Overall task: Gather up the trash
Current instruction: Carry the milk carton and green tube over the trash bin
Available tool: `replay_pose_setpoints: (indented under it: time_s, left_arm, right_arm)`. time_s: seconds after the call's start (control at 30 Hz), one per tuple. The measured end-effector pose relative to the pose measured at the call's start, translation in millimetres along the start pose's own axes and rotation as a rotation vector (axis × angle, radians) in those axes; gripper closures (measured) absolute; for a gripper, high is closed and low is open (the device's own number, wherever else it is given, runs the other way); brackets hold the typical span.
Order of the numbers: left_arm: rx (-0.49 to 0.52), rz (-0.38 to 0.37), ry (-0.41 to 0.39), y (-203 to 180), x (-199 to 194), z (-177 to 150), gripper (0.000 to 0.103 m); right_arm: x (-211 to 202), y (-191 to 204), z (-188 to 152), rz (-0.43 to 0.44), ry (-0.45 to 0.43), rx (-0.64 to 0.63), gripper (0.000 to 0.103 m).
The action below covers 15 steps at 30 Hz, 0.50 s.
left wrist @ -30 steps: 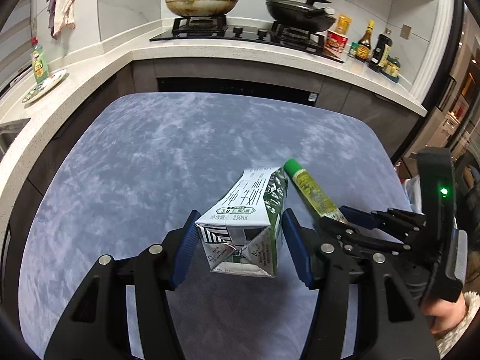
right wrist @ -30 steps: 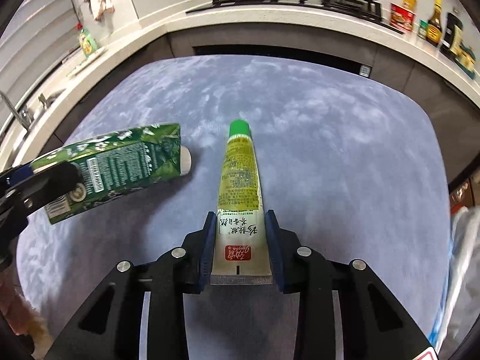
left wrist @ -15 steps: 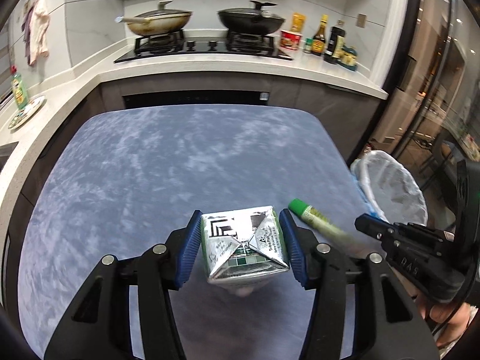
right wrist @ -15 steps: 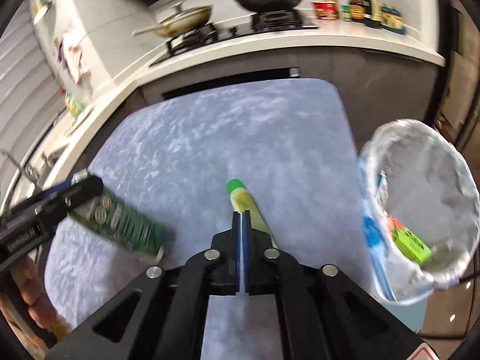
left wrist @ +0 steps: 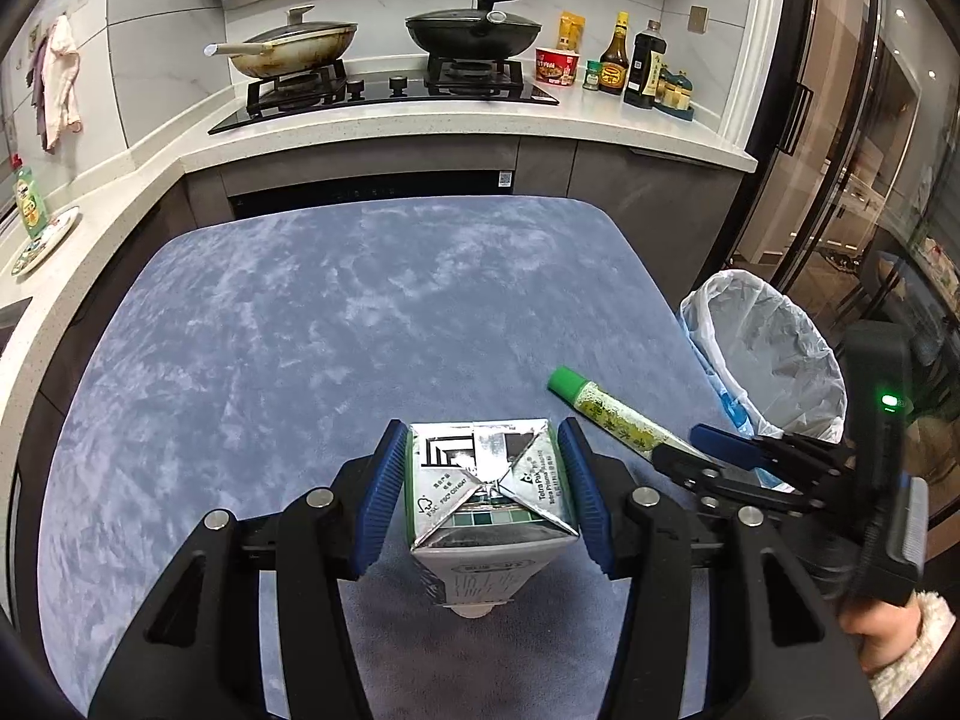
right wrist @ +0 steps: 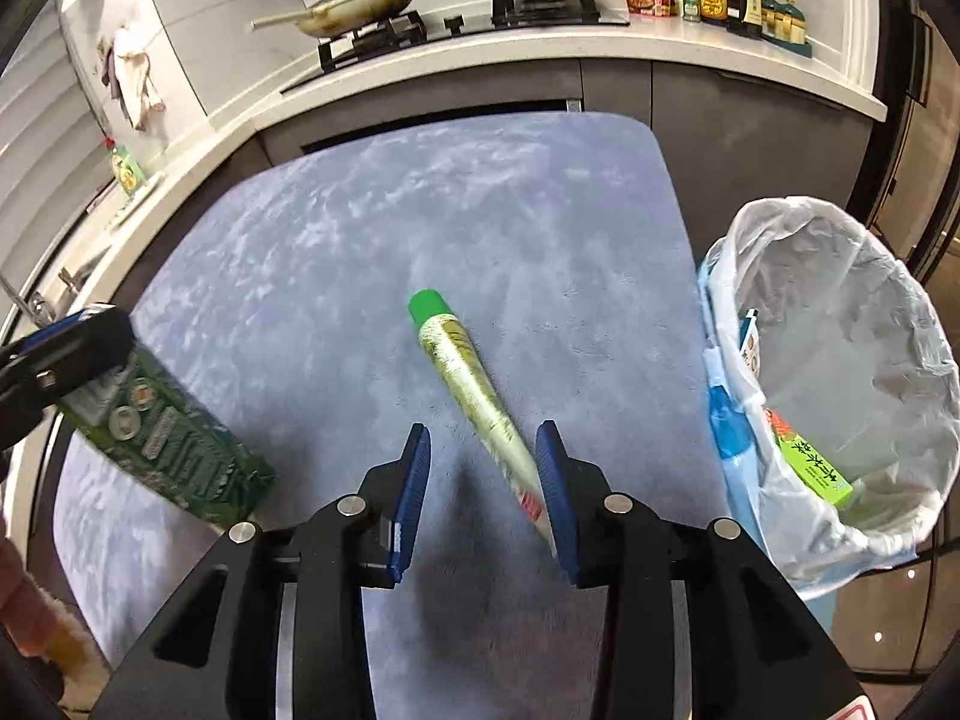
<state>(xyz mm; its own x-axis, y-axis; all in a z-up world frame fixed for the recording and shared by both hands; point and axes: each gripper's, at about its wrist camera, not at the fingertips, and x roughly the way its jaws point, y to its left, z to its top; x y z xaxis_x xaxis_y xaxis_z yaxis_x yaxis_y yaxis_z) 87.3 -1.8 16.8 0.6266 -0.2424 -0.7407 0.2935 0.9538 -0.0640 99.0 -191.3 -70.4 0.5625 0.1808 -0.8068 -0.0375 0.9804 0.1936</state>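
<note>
Now right gripper (right wrist: 483, 480) jaws reopened, loose around tube (right wrist: 474, 396); left gripper (left wrist: 480, 495) clamps carton (left wrist: 489, 498).

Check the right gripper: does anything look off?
Yes. The right gripper's jaws have just been opening, and the tube sits askew between them, against one pad only, short of the bin. The left gripper holds its carton squarely.

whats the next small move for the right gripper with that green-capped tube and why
Probably close again on the tube before carrying on. The right gripper has just been opening: its jaws stand apart with the tube lying against only one pad, and it is over the table, short of the lined bin. Letting go now would likely drop it outside.
</note>
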Motion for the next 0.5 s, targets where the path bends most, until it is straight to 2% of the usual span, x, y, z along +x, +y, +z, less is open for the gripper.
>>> replay_pose_setpoints:
  time_s: [0.13, 0.2, 0.33, 0.5]
  left_arm:
    - [0.002, -0.003, 0.0, 0.5, 0.6, -0.2, 0.054]
    - [0.005, -0.004, 0.002, 0.2, 0.7, 0.3, 0.054]
    - [0.005, -0.023, 0.004, -2.1, -2.1, 2.1, 0.054]
    - [0.019, -0.037, -0.019, -13.2, -13.4, 9.3, 0.054]
  right_arm:
    - [14.2, -1.2, -1.2, -0.004, 0.037, 0.003, 0.085]
    - [14.4, -1.5, -2.7, -0.004, 0.032, 0.01, 0.085]
    - [-0.2, -1.3, -3.8, 0.028, 0.006, 0.035, 0.094]
    - [-36.5, -7.6, -5.4, 0.043, -0.061, 0.073, 0.094]
